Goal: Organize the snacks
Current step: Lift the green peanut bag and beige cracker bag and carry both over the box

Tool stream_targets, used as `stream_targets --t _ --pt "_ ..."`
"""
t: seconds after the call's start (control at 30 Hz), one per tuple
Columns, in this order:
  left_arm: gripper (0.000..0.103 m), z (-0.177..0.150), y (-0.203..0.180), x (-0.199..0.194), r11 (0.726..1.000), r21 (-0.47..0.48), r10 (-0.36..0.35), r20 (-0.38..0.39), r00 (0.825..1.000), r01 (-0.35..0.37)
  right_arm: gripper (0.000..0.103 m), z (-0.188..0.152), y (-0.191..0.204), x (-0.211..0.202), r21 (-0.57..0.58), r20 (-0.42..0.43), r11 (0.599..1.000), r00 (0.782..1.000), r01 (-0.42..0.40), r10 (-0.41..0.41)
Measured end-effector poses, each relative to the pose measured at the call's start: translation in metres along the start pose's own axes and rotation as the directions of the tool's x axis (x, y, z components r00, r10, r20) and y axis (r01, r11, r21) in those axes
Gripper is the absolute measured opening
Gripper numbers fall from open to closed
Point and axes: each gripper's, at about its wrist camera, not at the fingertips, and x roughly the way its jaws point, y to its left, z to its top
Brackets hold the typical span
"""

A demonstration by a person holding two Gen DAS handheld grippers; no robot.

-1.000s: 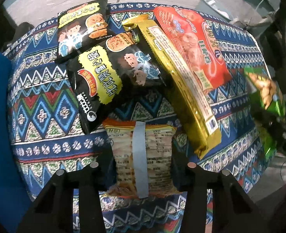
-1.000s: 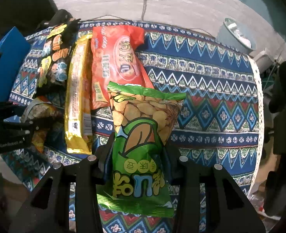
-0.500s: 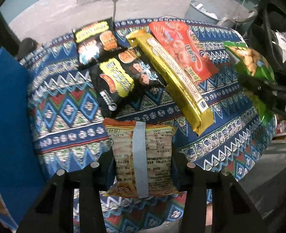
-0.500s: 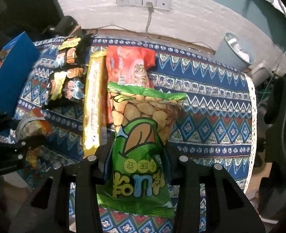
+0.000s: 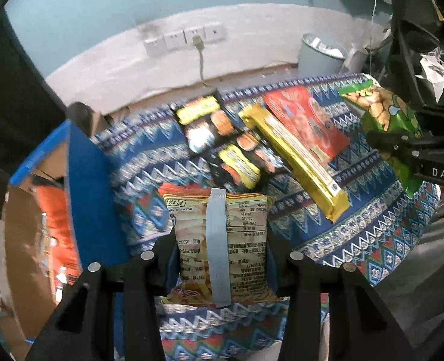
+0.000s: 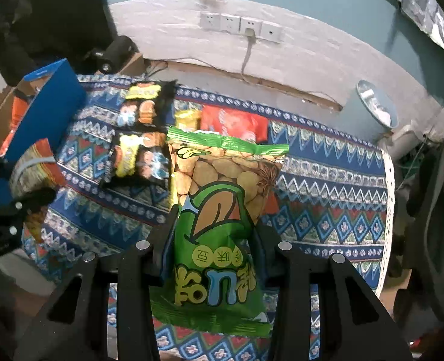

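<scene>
My left gripper is shut on an orange snack bag turned back side up, with a grey seam strip, held above the patterned tablecloth. My right gripper is shut on a green peanut bag, also lifted off the table. Each held bag shows in the other view too: the green bag at the right, the orange bag at the left. On the cloth lie two black snack bags, a long gold pack and a red bag.
A blue box with open cardboard flaps stands off the table's left edge and holds something orange. A grey waste bin stands by the far wall under a row of sockets. Dark equipment crowds the right side.
Both grippers have risen with their bags, so the table looks smaller and the wall, sockets and bin have come into view. The left view has swung toward the blue box.
</scene>
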Motion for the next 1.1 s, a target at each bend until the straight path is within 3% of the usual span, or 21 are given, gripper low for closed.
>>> stream_targets --t 0.4,0.77,1.1 --pt "0.046 0.004 0.03 -0.041 0.996 -0.034 0.085 0.104 0.991 -0.082 0.04 0.025 0.038 -0.029 -0.046 0.07 0.998 0.996 -0.054 0.057" --pt "0.046 0.002 0.063 -0.065 0.993 -0.095 0.077 0.146 0.986 -0.063 0.04 0.046 0.073 -0.048 -0.09 0.111 0.991 0.988 -0.097 0.107" --pt "0.046 -0.008 0.093 -0.081 0.987 -0.133 0.11 0.183 0.977 -0.087 0.04 0.069 0.111 -0.054 -0.135 0.124 0.982 0.981 -0.132 0.149"
